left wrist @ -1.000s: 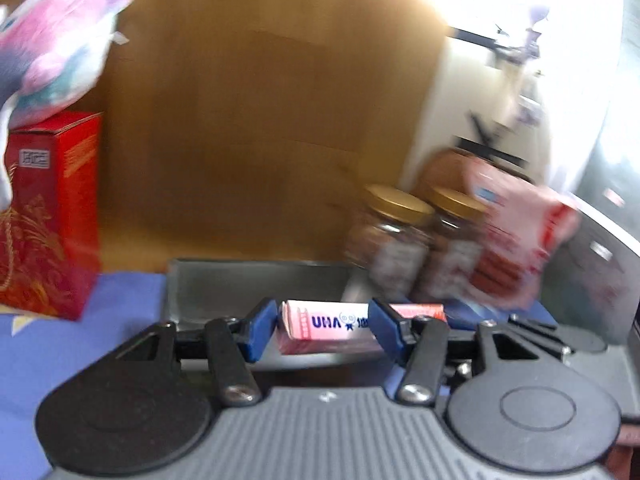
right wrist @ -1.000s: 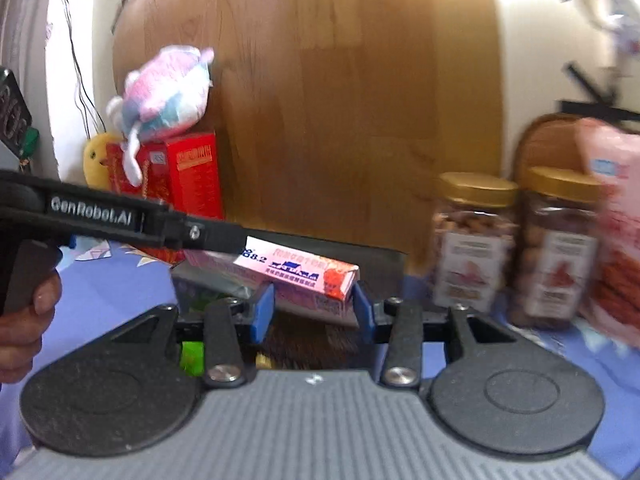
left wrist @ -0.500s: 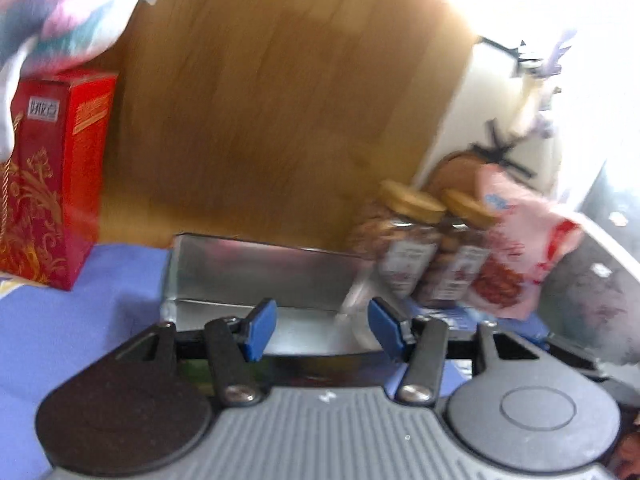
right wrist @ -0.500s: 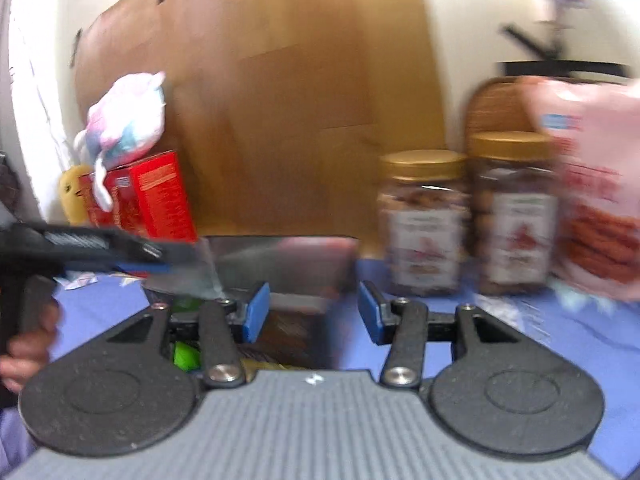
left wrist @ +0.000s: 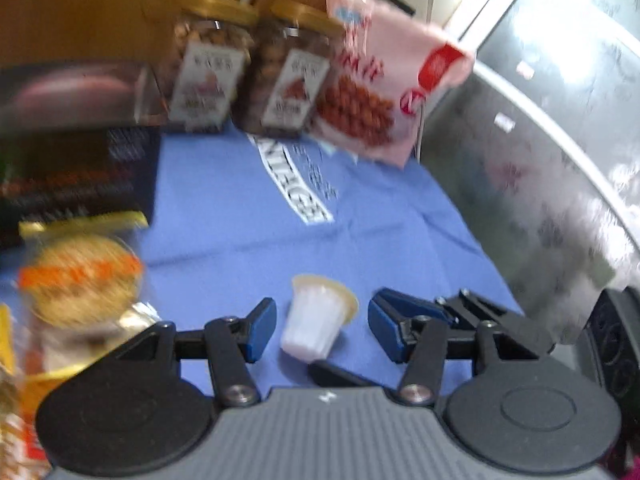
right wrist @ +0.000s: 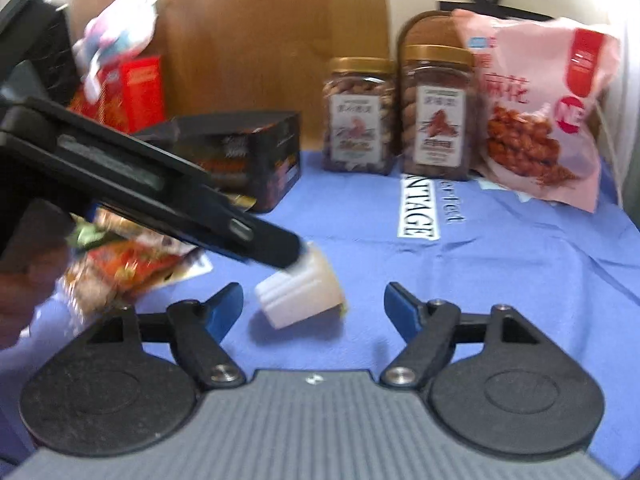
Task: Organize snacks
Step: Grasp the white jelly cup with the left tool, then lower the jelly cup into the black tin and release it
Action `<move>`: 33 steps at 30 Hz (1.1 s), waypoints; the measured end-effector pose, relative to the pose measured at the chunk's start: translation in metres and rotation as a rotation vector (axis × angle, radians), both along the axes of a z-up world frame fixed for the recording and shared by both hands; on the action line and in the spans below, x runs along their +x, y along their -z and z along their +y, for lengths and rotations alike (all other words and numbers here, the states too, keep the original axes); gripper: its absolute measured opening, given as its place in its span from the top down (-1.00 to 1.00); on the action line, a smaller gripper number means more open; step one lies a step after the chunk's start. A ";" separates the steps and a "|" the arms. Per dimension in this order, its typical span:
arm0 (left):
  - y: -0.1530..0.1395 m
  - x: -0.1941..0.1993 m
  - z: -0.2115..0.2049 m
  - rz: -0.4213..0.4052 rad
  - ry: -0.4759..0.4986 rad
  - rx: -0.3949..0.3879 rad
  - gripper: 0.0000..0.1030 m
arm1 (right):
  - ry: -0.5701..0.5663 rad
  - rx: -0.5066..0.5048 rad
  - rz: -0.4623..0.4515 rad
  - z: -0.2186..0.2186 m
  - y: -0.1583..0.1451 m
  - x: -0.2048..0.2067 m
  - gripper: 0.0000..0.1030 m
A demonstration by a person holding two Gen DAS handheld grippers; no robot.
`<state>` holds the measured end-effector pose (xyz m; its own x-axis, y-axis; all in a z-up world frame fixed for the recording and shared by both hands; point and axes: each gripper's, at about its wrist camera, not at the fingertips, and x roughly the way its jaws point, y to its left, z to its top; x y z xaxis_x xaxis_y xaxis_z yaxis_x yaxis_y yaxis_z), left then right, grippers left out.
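Jelly cup (left wrist: 316, 316) lies on its side on the blue cloth (left wrist: 248, 220), near edge, between the spread-apart fingers of left gripper (left wrist: 322, 322). Right gripper (right wrist: 314, 308) also gapes, empty, just near of the cup. Two jars (right wrist: 360, 120) far back.

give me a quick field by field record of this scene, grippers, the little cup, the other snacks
left gripper: jaws open, either side of the jelly cup, not closed on it
right gripper: jaws open, holding nothing
jelly cup: small, white, lying on its side on the blue cloth
jars: two, gold lids, upright side by side at the back
pink snack bag: leaning upright right of the jars
dark box: left of the jars
loose snack packets: front left, blurred
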<state>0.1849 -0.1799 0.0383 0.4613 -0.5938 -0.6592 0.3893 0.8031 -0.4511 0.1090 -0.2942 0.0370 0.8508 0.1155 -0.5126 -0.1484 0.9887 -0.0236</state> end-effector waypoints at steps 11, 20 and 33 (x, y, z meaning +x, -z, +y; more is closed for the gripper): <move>0.003 -0.010 0.002 -0.010 -0.012 0.037 0.28 | 0.010 0.008 0.016 0.004 0.006 0.013 -0.06; -0.064 0.007 0.084 -0.177 -0.233 0.017 0.28 | -0.146 -0.015 -0.150 0.056 -0.043 0.076 -0.06; -0.046 0.067 0.164 -0.127 -0.458 -0.009 0.28 | -0.222 -0.001 -0.156 0.110 -0.045 0.150 -0.30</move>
<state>0.2521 -0.0155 0.0847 0.7538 -0.3155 -0.5764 0.0483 0.9014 -0.4302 0.2589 -0.1843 0.0823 0.8732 0.3078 -0.3778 -0.3563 0.9322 -0.0642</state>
